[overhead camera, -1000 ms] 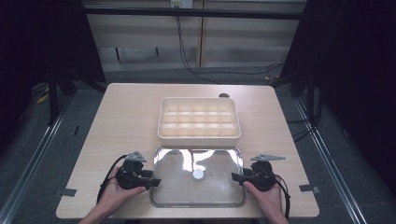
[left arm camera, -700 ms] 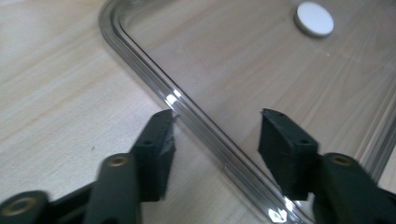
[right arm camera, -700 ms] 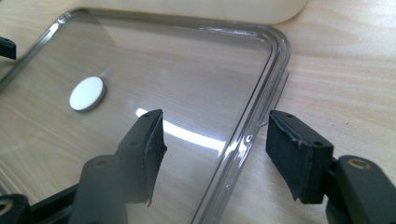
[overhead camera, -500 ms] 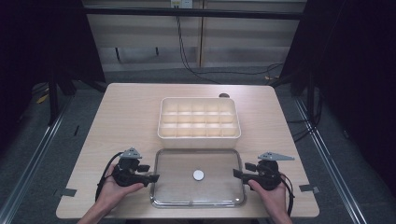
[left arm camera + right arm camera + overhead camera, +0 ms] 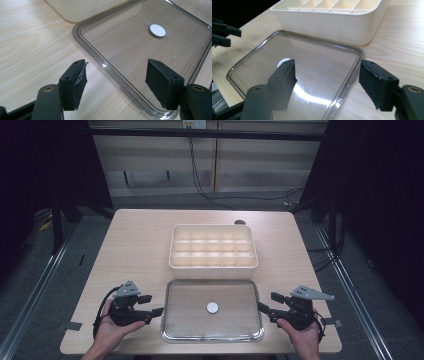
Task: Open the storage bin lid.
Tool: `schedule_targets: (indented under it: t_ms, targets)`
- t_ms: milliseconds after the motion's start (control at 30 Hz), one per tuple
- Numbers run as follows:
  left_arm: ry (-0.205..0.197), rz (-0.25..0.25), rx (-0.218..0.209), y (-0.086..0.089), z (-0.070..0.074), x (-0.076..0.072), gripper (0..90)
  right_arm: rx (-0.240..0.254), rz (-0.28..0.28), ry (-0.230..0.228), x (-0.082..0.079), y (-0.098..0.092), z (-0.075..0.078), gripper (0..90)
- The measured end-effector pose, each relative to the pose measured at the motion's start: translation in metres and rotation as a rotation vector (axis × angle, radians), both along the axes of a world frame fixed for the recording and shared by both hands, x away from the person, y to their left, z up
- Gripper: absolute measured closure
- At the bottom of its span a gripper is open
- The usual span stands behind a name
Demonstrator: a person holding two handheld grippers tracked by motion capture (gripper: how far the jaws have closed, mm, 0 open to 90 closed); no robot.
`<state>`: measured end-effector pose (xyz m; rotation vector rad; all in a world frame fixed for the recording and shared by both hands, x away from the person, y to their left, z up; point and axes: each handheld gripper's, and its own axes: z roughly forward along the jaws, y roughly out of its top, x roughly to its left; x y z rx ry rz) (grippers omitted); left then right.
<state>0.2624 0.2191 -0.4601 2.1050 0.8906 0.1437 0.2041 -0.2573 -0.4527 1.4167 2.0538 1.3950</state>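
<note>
Clear lid (image 5: 212, 311) lies flat on the table (image 5: 135, 240), just in front of the box (image 5: 213, 246). Left gripper (image 5: 156, 311) and right gripper (image 5: 264, 308) sit at its short edges, jaws wide apart, holding nothing. Lid looks stiff, light and slick; best grabbed by the raised rim, not the flat pane.

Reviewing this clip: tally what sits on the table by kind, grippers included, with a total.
Cream plastic compartment box: 1
Clear rectangular plastic lid, lying flat, with a small white round disc at its centre: 1
Black two-jaw grippers, left gripper and right gripper, both open at the lid's short edges: 2
Total: 4
</note>
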Motion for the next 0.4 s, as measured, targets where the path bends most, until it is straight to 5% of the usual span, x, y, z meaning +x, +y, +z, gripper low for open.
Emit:
schedule_targets:
  t_ms: [400]
  targets:
    - [-0.075, 0.121, -0.051, 0.034, 0.005, -0.013, 29.6, 0.002, -0.071, -0.046, -0.020, -0.025, 0.004, 24.7]
